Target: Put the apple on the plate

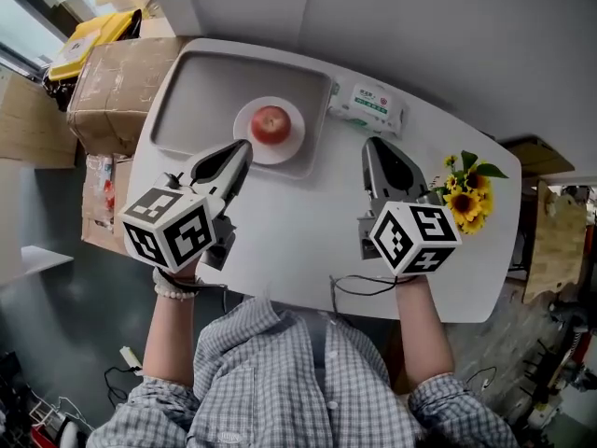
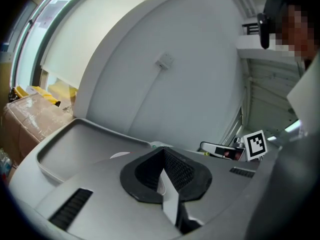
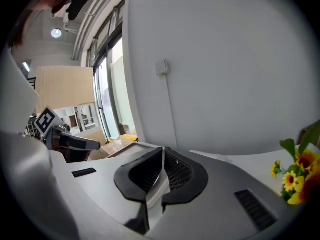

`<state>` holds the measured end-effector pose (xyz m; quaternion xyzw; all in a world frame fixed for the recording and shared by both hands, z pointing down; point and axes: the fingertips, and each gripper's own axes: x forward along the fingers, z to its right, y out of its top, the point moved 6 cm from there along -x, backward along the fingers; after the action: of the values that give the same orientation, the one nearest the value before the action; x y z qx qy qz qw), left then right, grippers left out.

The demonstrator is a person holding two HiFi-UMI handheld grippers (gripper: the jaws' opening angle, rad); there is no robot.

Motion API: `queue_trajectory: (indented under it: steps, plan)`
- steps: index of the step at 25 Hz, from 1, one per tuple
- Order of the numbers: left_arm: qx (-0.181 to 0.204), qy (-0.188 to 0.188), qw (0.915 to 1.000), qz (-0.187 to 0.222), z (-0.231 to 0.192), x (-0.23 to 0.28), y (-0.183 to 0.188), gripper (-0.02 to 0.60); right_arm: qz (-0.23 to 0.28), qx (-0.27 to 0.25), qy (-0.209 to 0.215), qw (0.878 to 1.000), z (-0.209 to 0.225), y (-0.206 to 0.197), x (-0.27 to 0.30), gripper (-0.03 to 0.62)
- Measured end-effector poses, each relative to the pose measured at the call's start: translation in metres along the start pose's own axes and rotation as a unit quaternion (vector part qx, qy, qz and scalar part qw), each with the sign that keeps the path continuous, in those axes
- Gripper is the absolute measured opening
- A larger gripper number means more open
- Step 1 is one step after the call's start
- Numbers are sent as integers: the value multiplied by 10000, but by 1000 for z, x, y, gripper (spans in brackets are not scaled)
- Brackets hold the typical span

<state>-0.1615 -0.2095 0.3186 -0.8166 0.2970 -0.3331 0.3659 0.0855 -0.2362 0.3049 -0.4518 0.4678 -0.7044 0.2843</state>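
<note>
A red apple (image 1: pixel 270 122) sits on a small white plate (image 1: pixel 292 145) inside a grey tray (image 1: pixel 196 91) at the table's far left. My left gripper (image 1: pixel 244 147) is shut and empty, its tip just short of the plate's near-left rim. The left gripper view shows its jaws (image 2: pixel 162 153) pressed together over the tray (image 2: pixel 75 144), with only a sliver of the plate (image 2: pixel 119 155) showing and the apple hidden. My right gripper (image 1: pixel 371 142) is shut too, empty, over bare table right of the tray; its jaws (image 3: pixel 162 151) meet in its own view.
A packet of wipes (image 1: pixel 366 105) lies beyond the right gripper by the tray's right end. Sunflowers (image 1: pixel 466 189) stand at the table's right edge. A cardboard box (image 1: pixel 112 87) sits left of the white table (image 1: pixel 298 222). A wall runs behind the table.
</note>
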Motion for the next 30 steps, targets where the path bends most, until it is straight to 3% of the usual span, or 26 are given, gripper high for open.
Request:
queue_trajectory:
  steps: [10, 18, 23, 30]
  plan:
    - [362, 106, 9967, 725, 43, -52, 27, 8, 637, -29, -361, 9973, 6, 24, -77, 29]
    - [846, 163, 9925, 866, 69, -77, 33, 8, 1154, 96, -629, 9913, 7, 40, -112, 28]
    - [980, 257, 9887, 1104, 69, -84, 43, 8, 1602, -6, -516, 9857, 2, 55, -121, 28]
    - [1294, 190, 9846, 1160, 82, -78, 48, 8, 1778, -257, -435, 9828, -6, 68, -122, 28]
